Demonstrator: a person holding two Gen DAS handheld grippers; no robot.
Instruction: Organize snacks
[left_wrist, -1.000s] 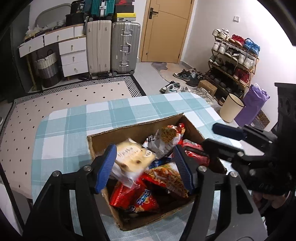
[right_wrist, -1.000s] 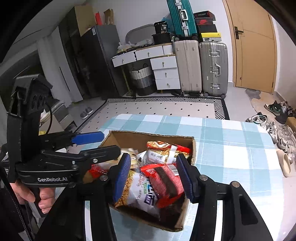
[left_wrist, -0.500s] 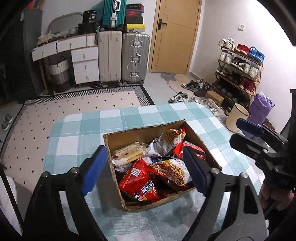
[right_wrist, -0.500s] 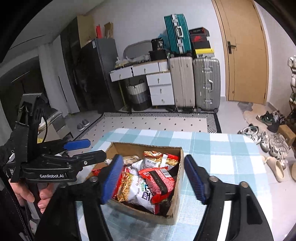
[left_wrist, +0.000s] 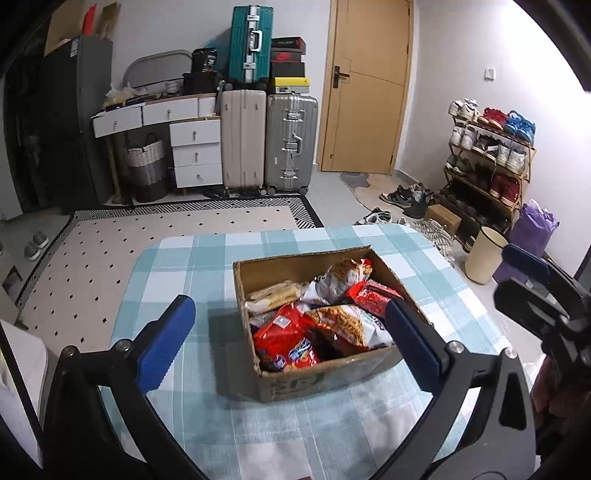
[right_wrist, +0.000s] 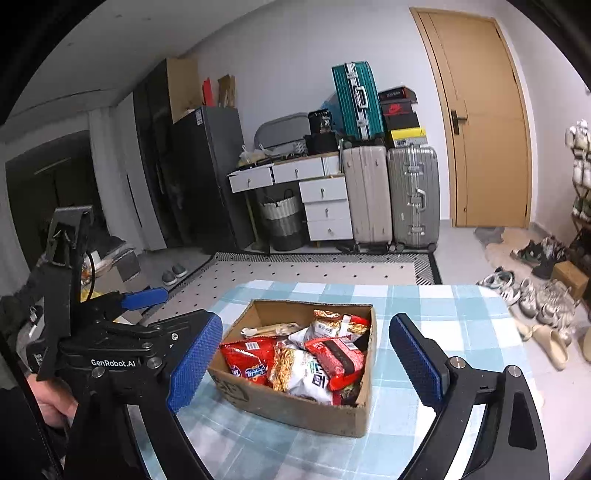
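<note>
An open cardboard box (left_wrist: 321, 376) (right_wrist: 295, 406) stands on a table with a blue-and-white checked cloth (left_wrist: 184, 266) (right_wrist: 443, 306). It holds several snack packets, among them a red packet (left_wrist: 284, 332) (right_wrist: 247, 358), a noodle packet (left_wrist: 343, 325) (right_wrist: 299, 369) and a dark red packet (right_wrist: 336, 358). My left gripper (left_wrist: 288, 302) hovers short of the box, its jaws opening wide and holding nothing. My right gripper (right_wrist: 306, 318) hangs back likewise, jaws opening and empty. Each gripper shows at the edge of the other's view, the right gripper (left_wrist: 524, 280) and the left gripper (right_wrist: 147, 297).
Past the table lie a dotted rug (left_wrist: 166, 229), a drawer unit (left_wrist: 192, 147), suitcases (left_wrist: 291, 140) and a wooden door (left_wrist: 369, 85). A shoe rack (left_wrist: 487, 155), a cream bin (left_wrist: 484, 258) and loose shoes (right_wrist: 535, 299) are on the right. A hand (right_wrist: 55, 402) holds the left gripper.
Both grippers have opened wide and drawn back and up from the box. The packets that sat between their pads a second ago now lie in the box.
</note>
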